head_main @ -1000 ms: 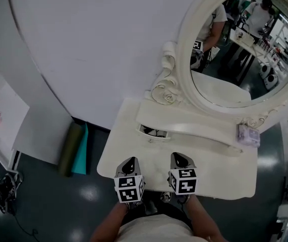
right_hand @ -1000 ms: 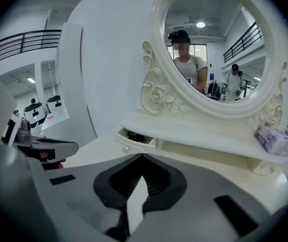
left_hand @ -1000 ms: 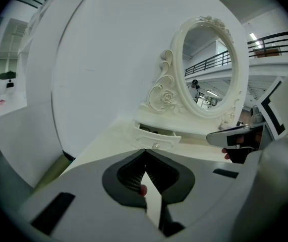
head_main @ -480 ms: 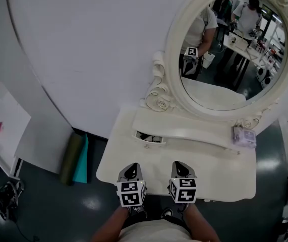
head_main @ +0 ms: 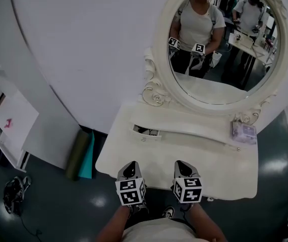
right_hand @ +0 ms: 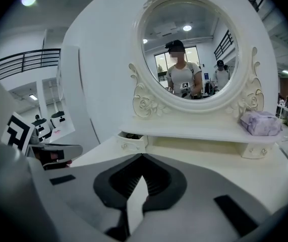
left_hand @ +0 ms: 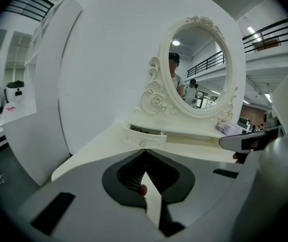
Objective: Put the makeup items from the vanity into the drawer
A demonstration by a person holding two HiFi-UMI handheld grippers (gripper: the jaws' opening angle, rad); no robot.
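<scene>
The lilac makeup pouch sits at the shelf's right end, well apart from the part-open drawer, and with the left gripper and right gripper both clenched and empty above the cream vanity top's near edge, 1 probably must open and reach for it, below the oval mirror, dark floor around.

My head camera looks steeply down on the surface. Cameras on my left hand-held gripper and right hand-held gripper face forward, low and near, sharing the mirror and drawer.
</scene>
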